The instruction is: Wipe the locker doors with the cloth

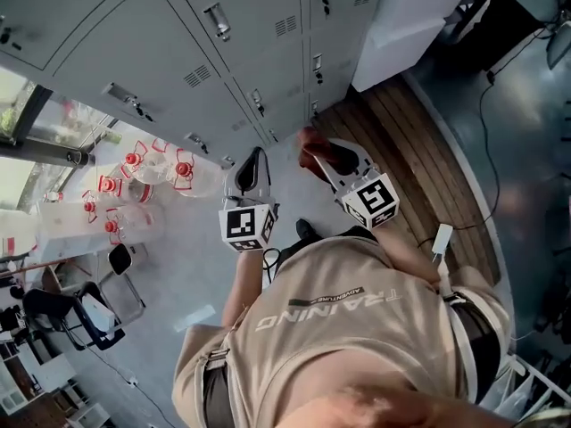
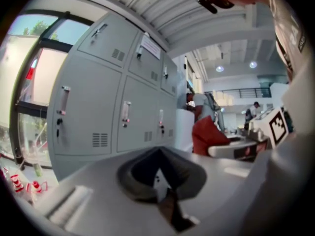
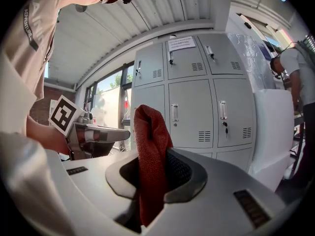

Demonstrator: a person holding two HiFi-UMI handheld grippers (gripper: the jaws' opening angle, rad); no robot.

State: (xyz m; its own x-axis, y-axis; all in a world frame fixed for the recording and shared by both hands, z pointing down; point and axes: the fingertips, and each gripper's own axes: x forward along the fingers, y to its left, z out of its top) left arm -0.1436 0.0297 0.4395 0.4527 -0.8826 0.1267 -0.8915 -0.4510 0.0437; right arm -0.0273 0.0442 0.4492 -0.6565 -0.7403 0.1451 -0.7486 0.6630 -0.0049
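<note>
Grey locker doors (image 1: 178, 43) with handles and vents fill the top of the head view and stand ahead in the left gripper view (image 2: 133, 112) and the right gripper view (image 3: 197, 107). My right gripper (image 1: 328, 160) is shut on a red cloth (image 3: 150, 151), which sticks up between its jaws. The cloth (image 1: 312, 145) hangs short of the lowest lockers. My left gripper (image 1: 252, 175) is beside it on the left, jaws together with nothing in them (image 2: 160, 154). From the left gripper view the cloth (image 2: 209, 136) shows at the right.
Clear water bottles with red caps (image 1: 134, 176) stand by the window at left. A white cabinet (image 1: 406, 25) adjoins the lockers on the right, beside wooden flooring (image 1: 419, 150). A black chair (image 1: 67, 315) is at lower left. A person (image 3: 295, 77) stands at right.
</note>
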